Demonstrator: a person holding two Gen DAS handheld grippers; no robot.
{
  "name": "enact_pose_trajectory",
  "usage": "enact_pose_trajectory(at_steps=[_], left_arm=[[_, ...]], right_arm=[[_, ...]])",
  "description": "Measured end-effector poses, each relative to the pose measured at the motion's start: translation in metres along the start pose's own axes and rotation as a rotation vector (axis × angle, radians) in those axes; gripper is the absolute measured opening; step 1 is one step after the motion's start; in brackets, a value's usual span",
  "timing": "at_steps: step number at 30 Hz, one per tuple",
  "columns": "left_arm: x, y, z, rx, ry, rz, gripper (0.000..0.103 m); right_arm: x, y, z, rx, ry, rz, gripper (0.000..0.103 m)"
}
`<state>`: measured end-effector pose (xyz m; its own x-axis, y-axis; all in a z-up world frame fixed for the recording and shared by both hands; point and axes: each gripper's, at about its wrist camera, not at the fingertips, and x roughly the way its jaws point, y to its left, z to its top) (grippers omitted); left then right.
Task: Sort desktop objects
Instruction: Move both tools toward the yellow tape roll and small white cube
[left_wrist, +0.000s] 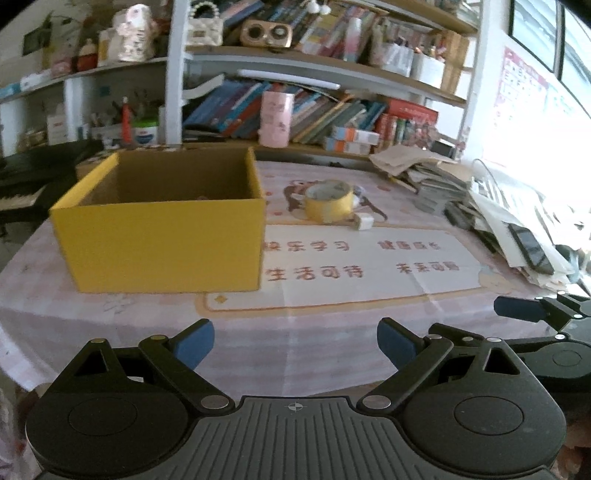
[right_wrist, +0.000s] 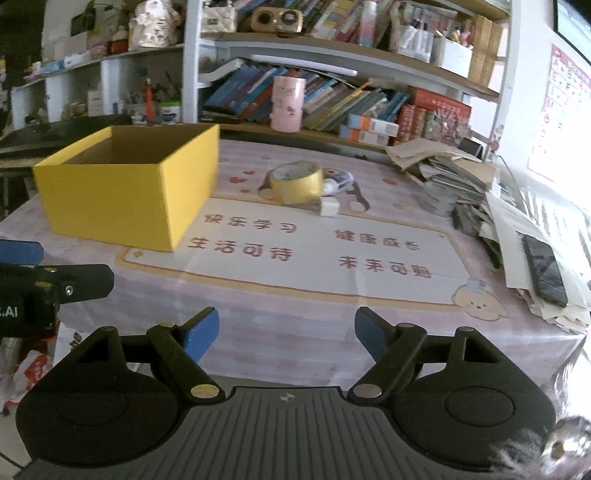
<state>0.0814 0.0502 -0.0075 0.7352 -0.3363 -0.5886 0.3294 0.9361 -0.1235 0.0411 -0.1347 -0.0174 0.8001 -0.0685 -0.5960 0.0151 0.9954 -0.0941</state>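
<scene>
An open yellow cardboard box (left_wrist: 162, 240) (right_wrist: 125, 192) stands on the left of the pink printed table mat (left_wrist: 369, 288) (right_wrist: 314, 295). To its right lies a yellow tape roll (left_wrist: 328, 201) (right_wrist: 295, 182); a small white cube (left_wrist: 364, 223) (right_wrist: 328, 206) sits in front of the roll and a white and blue item (right_wrist: 340, 182) behind it. My left gripper (left_wrist: 295, 345) hovers open over the table's near edge, nothing between its blue pads. My right gripper (right_wrist: 286, 338) is open and empty too, beside the left one.
A messy pile of papers and books (left_wrist: 480, 199) (right_wrist: 480, 192) fills the table's right side, a black phone (left_wrist: 532, 249) (right_wrist: 545, 269) lying on it. Crowded bookshelves (left_wrist: 295, 110) and a pink cup (right_wrist: 288, 103) stand behind the table. A dark keyboard (left_wrist: 22, 184) is at far left.
</scene>
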Motion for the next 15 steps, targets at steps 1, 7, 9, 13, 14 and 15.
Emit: enact_pose_trajectory(at_steps=[1, 7, 9, 13, 14, 15], left_arm=[[0.003, -0.002, 0.002, 0.003, 0.001, -0.006, 0.097], [0.02, -0.015, 0.014, 0.012, -0.004, -0.028, 0.097], [0.027, -0.021, 0.016, 0.018, 0.003, -0.037, 0.097], [0.038, -0.03, 0.019, 0.039, 0.016, -0.056, 0.097], [0.04, -0.033, 0.02, 0.041, 0.019, -0.059, 0.097], [0.043, -0.034, 0.021, 0.041, 0.021, -0.06, 0.097]], right_arm=[[0.001, -0.003, 0.001, 0.002, 0.001, -0.005, 0.079], [0.01, -0.025, 0.006, 0.022, 0.009, -0.038, 0.08], [0.013, -0.03, 0.006, 0.027, 0.014, -0.045, 0.08], [0.02, -0.04, 0.008, 0.034, 0.022, -0.057, 0.08], [0.022, -0.042, 0.008, 0.035, 0.026, -0.059, 0.08], [0.024, -0.045, 0.008, 0.036, 0.029, -0.059, 0.08]])
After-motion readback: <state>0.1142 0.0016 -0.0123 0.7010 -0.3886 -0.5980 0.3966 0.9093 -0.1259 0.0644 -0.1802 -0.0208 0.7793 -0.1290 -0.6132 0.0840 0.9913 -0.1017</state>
